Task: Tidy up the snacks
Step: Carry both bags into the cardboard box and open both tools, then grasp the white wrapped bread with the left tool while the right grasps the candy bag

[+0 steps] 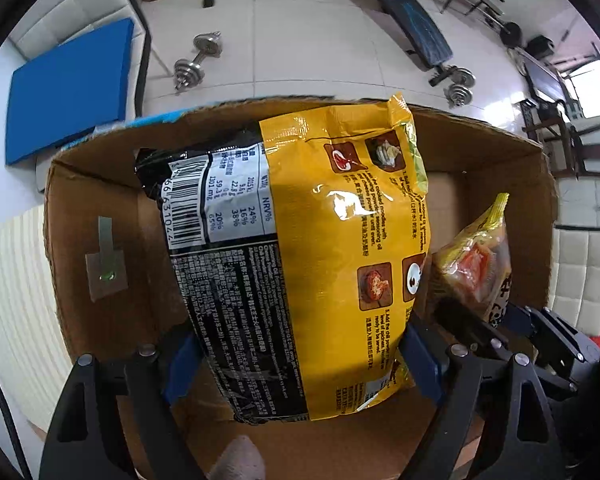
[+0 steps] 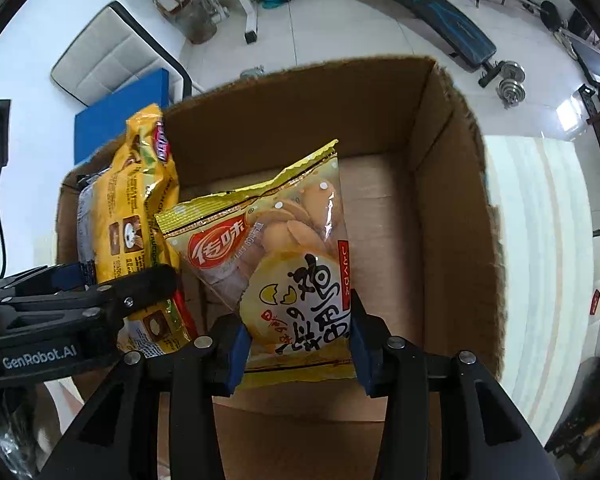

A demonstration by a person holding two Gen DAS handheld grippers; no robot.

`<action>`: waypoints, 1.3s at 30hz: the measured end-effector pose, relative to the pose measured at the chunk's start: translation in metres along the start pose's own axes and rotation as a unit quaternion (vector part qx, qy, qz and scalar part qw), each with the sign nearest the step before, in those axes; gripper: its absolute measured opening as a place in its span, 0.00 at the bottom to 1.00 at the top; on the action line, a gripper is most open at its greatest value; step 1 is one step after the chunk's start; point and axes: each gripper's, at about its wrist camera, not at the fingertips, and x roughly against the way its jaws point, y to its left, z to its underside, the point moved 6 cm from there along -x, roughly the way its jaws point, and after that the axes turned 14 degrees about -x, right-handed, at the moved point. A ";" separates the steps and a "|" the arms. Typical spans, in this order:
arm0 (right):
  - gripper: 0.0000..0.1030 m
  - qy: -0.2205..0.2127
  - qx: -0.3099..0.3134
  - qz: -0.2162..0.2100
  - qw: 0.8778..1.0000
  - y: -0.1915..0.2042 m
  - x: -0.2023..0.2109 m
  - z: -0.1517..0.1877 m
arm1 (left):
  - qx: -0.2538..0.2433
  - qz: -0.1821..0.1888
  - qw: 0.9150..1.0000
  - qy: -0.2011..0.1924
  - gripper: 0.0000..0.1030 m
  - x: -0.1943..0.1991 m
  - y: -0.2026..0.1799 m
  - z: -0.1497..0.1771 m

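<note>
A: What does the left gripper (image 1: 300, 354) carry?

B: A large yellow-and-black plastic noodle packet (image 1: 300, 248), barcode side up. Its blue pads sit against the packet's two long edges at about seven and five o'clock in the left wrist view, jaws spread wide around it and holding it. The packet hangs inside the open brown cardboard box (image 1: 100, 208), its top reaching towards twelve o'clock.

A: And the right gripper (image 2: 298, 350)?

B: It holds a smaller yellow snack bag with a clear window and a red oval logo (image 2: 284, 264). The jaws stand at a narrower gap, one blue pad on each side of the bag's lower end. I cannot tell how firmly they press.

A: Where are the two packs relative to each other?

B: Both are over the box floor. From the right wrist view the noodle packet is at nine o'clock of the snack bag, just beside it, against the left box wall.

A: Anything around the box?

B: A silver dumbbell (image 1: 198, 60) on the white tiled floor at eleven o'clock, and a blue flat pad (image 1: 68, 88) at ten.
</note>
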 end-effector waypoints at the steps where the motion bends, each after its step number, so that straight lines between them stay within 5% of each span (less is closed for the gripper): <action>1: 0.60 0.000 0.005 0.004 1.000 0.001 -0.002 -0.001 | 0.003 -0.003 1.000 0.005 0.84 -0.007 0.002 -0.004; 2: 0.73 0.000 0.012 0.009 1.000 0.002 -0.004 -0.001 | 0.005 -0.003 1.000 0.007 0.84 -0.009 0.004 -0.004; 7: 0.86 0.007 0.025 0.018 0.999 0.002 -0.007 0.003 | 0.010 -0.011 1.000 0.005 0.91 -0.010 0.003 0.002; 17: 0.92 -0.037 0.042 0.018 0.998 0.000 0.029 0.025 | -0.009 -0.035 0.998 -0.053 0.91 0.032 -0.008 0.011; 23: 0.94 -0.084 0.077 -0.001 0.993 0.011 0.069 0.047 | -0.016 -0.063 0.988 -0.140 0.91 0.077 -0.016 0.032; 26: 0.94 -0.101 0.075 -0.014 0.992 0.013 0.089 0.068 | -0.015 -0.083 0.979 -0.185 0.91 0.104 -0.020 0.051; 32: 0.94 -0.090 0.059 -0.038 0.993 0.006 0.107 0.127 | -0.006 -0.099 0.972 -0.211 0.91 0.129 -0.019 0.115; 36: 0.94 -0.050 0.023 -0.035 0.998 -0.014 0.089 0.176 | -0.016 -0.125 0.971 -0.204 0.91 0.118 -0.013 0.169; 39: 0.94 -0.026 0.001 -0.024 0.999 -0.033 0.065 0.202 | -0.062 -0.156 0.973 -0.159 0.91 0.083 -0.010 0.205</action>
